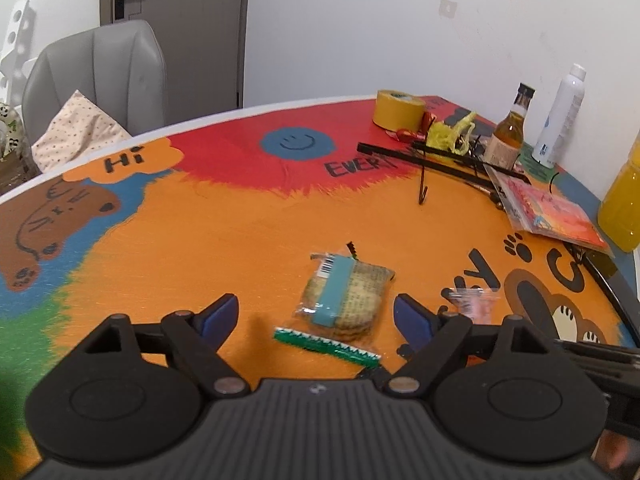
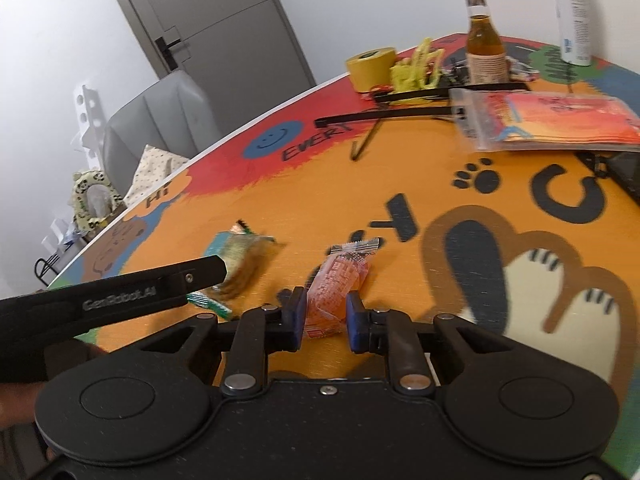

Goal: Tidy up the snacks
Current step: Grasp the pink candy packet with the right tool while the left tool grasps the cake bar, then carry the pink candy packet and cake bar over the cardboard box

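Right gripper [image 2: 326, 314] pinches the orange snack [image 2: 336, 284] to lift it, left gripper [image 1: 316, 316] spread wide over the cracker pack [image 1: 346, 296], ready to grab.

Cracker pack [image 1: 346, 294] lies left of candy packet [image 1: 474, 304].

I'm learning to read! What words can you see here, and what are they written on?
"Hi": orange bubble on the tablecloth.
"EVER", cut off by black strips: tablecloth.
"GenRobot.AI": left hand-held gripper.
Big "Y" and "C": tablecloth letters, words incomplete.
Cracker packet, brown bottle, white spray bottle, orange snack: print too blurred to read.
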Motion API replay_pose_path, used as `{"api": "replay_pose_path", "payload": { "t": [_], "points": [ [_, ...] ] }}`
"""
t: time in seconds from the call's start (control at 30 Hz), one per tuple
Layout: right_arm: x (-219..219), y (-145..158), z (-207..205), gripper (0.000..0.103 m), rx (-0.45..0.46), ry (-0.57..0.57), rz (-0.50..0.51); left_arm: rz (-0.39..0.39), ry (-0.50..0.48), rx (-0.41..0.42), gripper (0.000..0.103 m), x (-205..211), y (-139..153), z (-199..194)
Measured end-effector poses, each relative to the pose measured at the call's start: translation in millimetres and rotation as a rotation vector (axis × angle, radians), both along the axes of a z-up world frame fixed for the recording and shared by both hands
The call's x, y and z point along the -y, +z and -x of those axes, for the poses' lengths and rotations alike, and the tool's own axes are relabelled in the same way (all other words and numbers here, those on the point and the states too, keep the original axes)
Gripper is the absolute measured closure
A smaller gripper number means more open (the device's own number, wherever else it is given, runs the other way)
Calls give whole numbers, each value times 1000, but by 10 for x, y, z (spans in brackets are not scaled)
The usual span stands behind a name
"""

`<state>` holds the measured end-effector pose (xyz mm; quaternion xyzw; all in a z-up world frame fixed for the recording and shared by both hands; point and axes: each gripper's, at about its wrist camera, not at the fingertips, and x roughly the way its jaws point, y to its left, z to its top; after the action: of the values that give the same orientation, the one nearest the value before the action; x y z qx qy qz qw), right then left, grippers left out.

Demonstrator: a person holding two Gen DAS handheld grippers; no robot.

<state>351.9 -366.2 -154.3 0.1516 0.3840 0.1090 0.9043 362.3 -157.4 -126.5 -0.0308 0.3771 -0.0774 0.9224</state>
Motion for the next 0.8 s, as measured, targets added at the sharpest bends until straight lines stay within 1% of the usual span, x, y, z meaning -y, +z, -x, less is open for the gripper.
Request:
{"api": "replay_pose_path", "payload": {
  "t": [0.2, 0.27, 0.3, 0.33, 0.37, 0.4, 0.47, 0.5, 0.53, 0.57, 0.63, 0.8],
  "points": [
    [126, 16, 58, 82, 2, -36, 22, -21, -6, 6, 18, 112, -98, -95],
    [133, 21, 73, 74, 11, -45, 29, -20, -8, -3, 19, 131, -135, -125],
    [139, 19, 78, 72, 14, -51, 33, -18, -9, -6, 19, 138, -150, -132],
    [144, 21, 78, 69, 16, -54, 33, -17, -11, -4, 20, 143, -160, -132],
    [144, 15, 72, 63, 18, -56, 31, -20, -14, -2, 26, 151, -171, -127],
    [142, 11, 69, 60, 19, -58, 33, -25, -16, -9, 31, 157, -185, -127],
    [105, 7, 65, 46, 28, -69, 67, -35, -8, 2, 45, 160, -189, -112],
    [86, 11, 66, 42, 33, -75, 86, -32, -3, 4, 49, 152, -186, -110],
    [66, 15, 69, 37, 39, -78, 99, -27, 2, 7, 56, 143, -181, -109],
    [52, 20, 72, 34, 45, -77, 107, -18, 6, 7, 56, 127, -180, -108],
    [20, 26, 74, 33, 51, -72, 118, -14, 7, 9, 56, 114, -181, -92],
    [-67, 4, 61, 33, 51, -64, 137, -9, 5, 0, 56, 74, -168, -3]
  ]
}}
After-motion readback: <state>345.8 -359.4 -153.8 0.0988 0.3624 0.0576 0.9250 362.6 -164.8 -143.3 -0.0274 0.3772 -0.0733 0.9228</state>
